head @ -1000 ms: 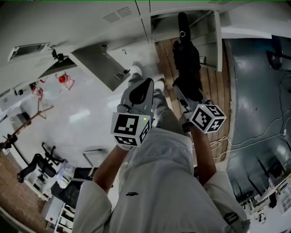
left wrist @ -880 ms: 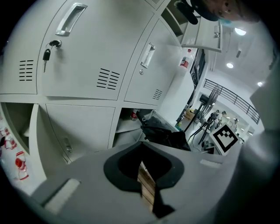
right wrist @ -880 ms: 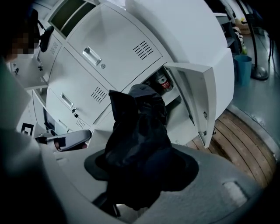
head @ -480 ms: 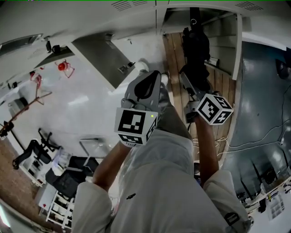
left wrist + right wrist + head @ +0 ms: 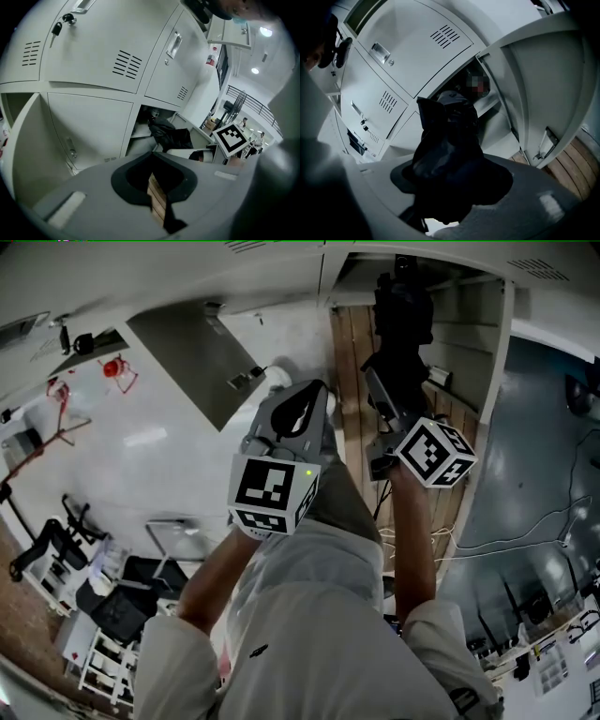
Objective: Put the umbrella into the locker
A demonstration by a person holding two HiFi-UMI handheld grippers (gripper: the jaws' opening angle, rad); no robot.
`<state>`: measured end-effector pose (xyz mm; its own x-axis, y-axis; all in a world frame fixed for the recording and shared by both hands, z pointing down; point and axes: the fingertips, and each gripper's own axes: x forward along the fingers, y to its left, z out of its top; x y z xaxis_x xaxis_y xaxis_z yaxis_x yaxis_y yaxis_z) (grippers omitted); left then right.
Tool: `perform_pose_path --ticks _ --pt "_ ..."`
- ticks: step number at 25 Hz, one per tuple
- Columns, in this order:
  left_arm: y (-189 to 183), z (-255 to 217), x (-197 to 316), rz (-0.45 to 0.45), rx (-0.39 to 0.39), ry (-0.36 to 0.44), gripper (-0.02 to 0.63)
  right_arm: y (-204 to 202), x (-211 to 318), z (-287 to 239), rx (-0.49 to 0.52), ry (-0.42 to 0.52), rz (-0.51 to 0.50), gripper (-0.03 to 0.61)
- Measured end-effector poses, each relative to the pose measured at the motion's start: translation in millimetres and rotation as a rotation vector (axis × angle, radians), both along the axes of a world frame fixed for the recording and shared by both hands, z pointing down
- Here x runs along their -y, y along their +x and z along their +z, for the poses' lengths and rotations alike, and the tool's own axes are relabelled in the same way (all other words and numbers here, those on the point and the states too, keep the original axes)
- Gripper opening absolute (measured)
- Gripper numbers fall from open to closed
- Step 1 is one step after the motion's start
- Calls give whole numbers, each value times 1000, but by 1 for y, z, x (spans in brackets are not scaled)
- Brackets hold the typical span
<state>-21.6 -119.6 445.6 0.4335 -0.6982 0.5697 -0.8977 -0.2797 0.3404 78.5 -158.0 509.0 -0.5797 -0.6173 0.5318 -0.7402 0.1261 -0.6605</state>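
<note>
This is an indoor workplace, most likely a lab or a workshop hall with a corner for staff storage. A bank of pale metal lockers (image 5: 117,61) fills one wall, each door with louvre vents (image 5: 126,63) and a recessed handle (image 5: 174,42); keys (image 5: 61,26) hang in one lock. In front of them lies a strip of wooden floor (image 5: 352,362), with a glossy white floor (image 5: 141,437) beside it. Loose cables (image 5: 553,521) run over a grey floor (image 5: 534,456). A black office chair (image 5: 37,549), a white shelf cart (image 5: 108,667), a standing fan (image 5: 236,101) and round ceiling lights (image 5: 266,31) also belong to a working room.
</note>
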Motion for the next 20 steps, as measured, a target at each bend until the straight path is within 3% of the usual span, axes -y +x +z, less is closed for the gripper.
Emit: perform_pose_path --ticks 20 --pt "10 15 31 -49 -40 0 18 -7 65 26 -20 46 20 264"
